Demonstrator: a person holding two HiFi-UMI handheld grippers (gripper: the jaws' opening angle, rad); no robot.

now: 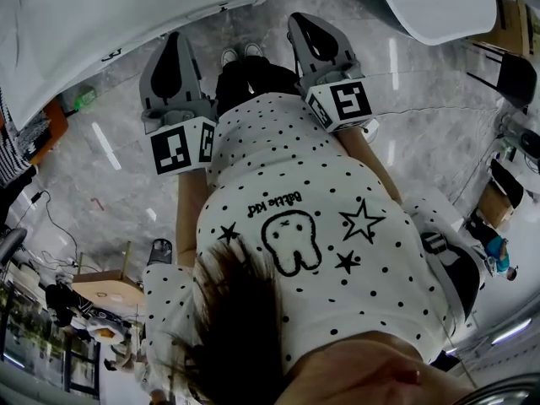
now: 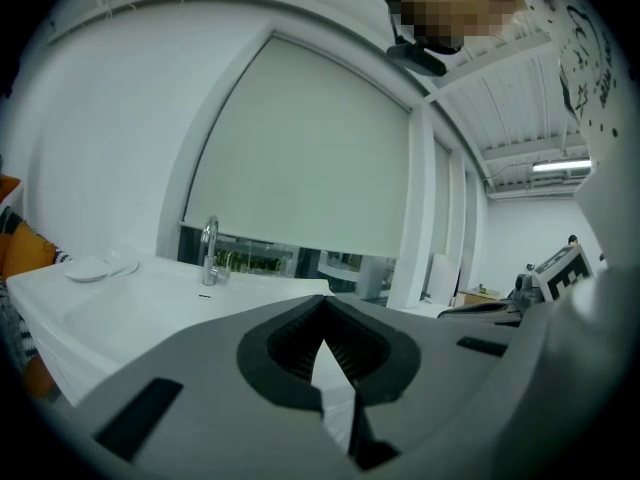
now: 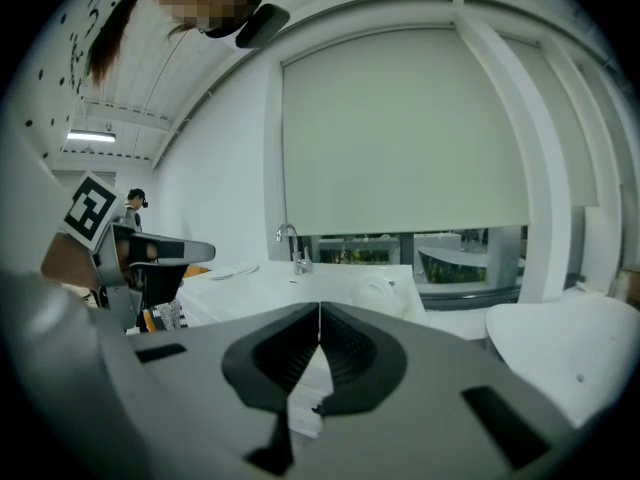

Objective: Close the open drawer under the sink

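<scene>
The white sink counter (image 1: pixel 101 15) fills the head view's top left; no drawer under it shows in any view. Its chrome faucet (image 2: pixel 209 251) and basin (image 2: pixel 120 313) lie ahead in the left gripper view, and the faucet (image 3: pixel 292 243) also stands ahead in the right gripper view. My left gripper (image 1: pixel 175 39) (image 2: pixel 322 308) is held in front of my body, short of the counter, shut and empty. Beside it my right gripper (image 1: pixel 304 19) (image 3: pixel 319 308) is also shut with nothing in it. Both point toward the counter.
A white plate (image 2: pixel 98 266) rests on the counter's left end. A white rounded fixture (image 1: pixel 439 2) (image 3: pixel 570 353) stands to the right of the sink. Grey marble floor (image 1: pixel 110 184) lies below, with cables and a wooden stand (image 1: pixel 105 287) at left and chairs (image 1: pixel 506 184) at right.
</scene>
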